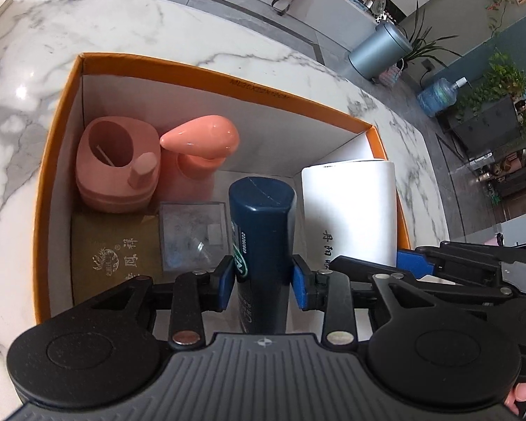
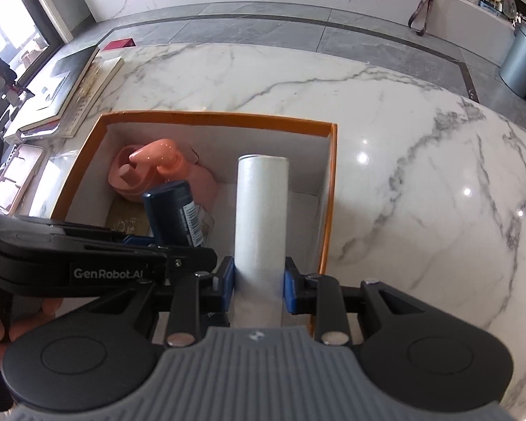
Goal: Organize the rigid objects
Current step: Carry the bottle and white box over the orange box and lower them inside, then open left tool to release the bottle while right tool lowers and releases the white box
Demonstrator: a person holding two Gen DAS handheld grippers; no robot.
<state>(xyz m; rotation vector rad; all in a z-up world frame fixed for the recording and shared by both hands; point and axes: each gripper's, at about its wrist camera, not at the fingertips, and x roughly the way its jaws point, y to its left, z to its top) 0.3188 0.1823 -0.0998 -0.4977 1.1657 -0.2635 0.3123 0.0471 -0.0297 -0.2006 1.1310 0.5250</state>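
Observation:
An orange-rimmed cardboard box (image 1: pixel 228 70) stands on the marble table. My left gripper (image 1: pixel 263 280) is shut on a dark blue bottle (image 1: pixel 263 231), its blue pads against both sides, and the bottle's far end is down inside the box. My right gripper (image 2: pixel 257 287) is shut on a white cylindrical roll (image 2: pixel 261 210), which stands in the right half of the box (image 2: pixel 210 117). The roll (image 1: pixel 350 210) sits just right of the bottle. At the back left of the box are a pink holder (image 1: pixel 115 165) and a pink pump dispenser (image 1: pixel 200 137). A clear plastic case (image 1: pixel 193 235) and a golden-brown packet (image 1: pixel 112 256) lie on the floor of the box.
The marble table (image 2: pixel 420 175) stretches wide to the right of the box. Flat books (image 2: pixel 70 91) and a pink tray (image 2: pixel 17 172) lie at its left edge. A grey bin (image 1: pixel 378 49) stands on the floor beyond the table. The two grippers sit close side by side over the box.

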